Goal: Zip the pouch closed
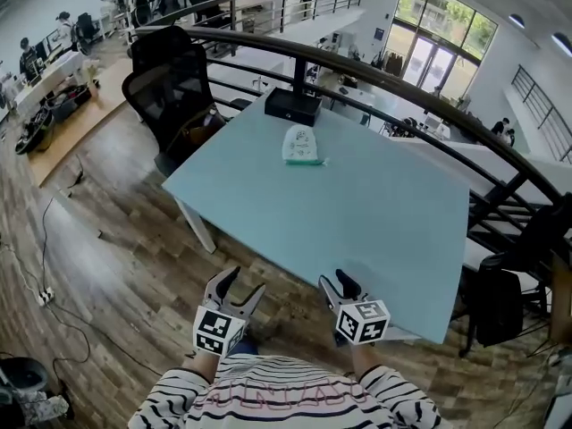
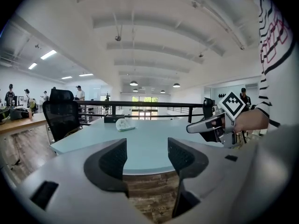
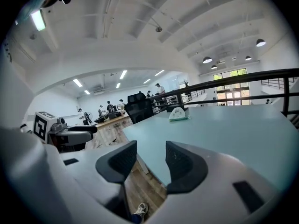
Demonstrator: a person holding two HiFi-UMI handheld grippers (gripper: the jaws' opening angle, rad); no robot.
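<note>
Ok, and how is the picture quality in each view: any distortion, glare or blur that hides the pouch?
Head view: strong fisheye, so the railing bows; windows are bright, yet the pouch is small but sharp on the table. Left gripper view: black round vignette, near fingers loom large, pouch tiny. Right gripper view: same vignette, lamp glares at upper left, pouch small but clear.

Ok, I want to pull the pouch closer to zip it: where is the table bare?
The table is bare from its near edge up to the pouch, and across its whole right side. Only the far edge is crowded, where the pouch lies close to the black box.
</note>
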